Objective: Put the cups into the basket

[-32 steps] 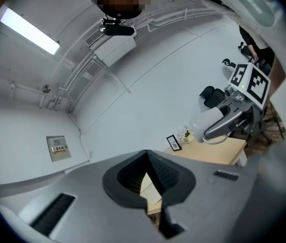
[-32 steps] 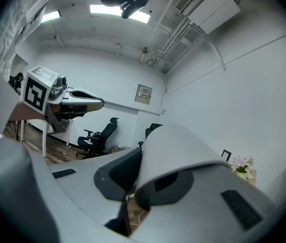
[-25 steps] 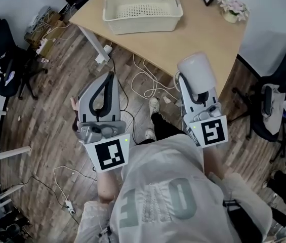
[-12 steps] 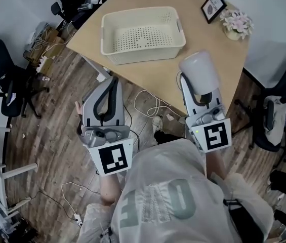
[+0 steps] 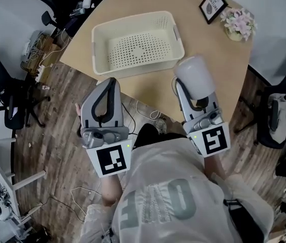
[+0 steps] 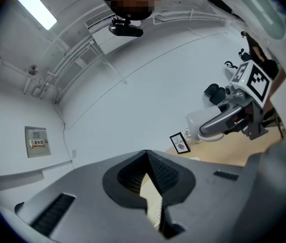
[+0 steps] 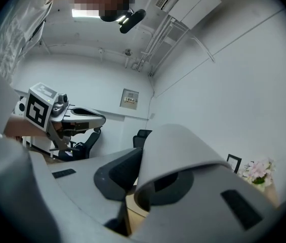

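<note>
The right claw (image 5: pixel 192 87) is clamped on 1 white cup (image 5: pixel 194 73), held above the near edge of the tabletop (image 5: pixel 223 59). The basket (image 5: pixel 132 20) sits on that tabletop, just beyond the cup and to its left. The left claw (image 5: pixel 111 82) has its 2 jaws pressed together on nothing, by the tabletop's near edge, in front of the basket.

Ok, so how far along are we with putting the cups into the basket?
Done: nothing, the basket is empty. In hand: the right gripper is shut on a white cup, short of the basket. The left gripper is shut on nothing. Left: setting that cup in the basket; no other cups show.
</note>
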{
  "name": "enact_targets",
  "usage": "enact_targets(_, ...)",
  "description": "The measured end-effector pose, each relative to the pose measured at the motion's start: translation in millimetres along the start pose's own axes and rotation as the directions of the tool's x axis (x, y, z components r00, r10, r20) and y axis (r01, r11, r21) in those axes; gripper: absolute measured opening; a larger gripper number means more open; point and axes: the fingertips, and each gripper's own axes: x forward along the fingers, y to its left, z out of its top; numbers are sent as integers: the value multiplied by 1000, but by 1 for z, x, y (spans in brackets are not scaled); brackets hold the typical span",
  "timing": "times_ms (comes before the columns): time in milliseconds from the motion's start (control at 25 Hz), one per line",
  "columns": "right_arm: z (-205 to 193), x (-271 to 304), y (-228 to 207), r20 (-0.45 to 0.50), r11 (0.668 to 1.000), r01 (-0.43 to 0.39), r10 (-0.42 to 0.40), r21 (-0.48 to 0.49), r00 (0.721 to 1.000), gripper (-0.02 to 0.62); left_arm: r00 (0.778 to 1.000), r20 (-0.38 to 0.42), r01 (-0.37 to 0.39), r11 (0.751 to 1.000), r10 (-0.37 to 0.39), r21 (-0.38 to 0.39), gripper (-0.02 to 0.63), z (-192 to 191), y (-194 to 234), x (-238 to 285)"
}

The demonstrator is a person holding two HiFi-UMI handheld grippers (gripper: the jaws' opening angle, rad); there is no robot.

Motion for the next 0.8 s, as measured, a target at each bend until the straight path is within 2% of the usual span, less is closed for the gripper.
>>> enact_targets(120,-2,13,-1,-19,1000,-8,8,20,1000,37,1000,18,22,1000,-22,19,8,2,2,17)
enact_targets(280,2,36,-4,-18,1000,7,-7,-1,1000,37,999,30,32,999,-32,20,8,-10,19,37)
enact_targets(400,3,53,-15,-8,999,43,-43,-3,999,35,999,39,37,999,-37,2,8,-22,34,57)
enact_targets(560,13,81,-23,34,996,73,-75,58,997,37,994,90,71,997,-67,-33,8,-27,53,87)
enact_targets(800,23,130,-17,41,997,70,-69,-25,997,37,985,134,109,994,-106,-13,8,-36,76,115)
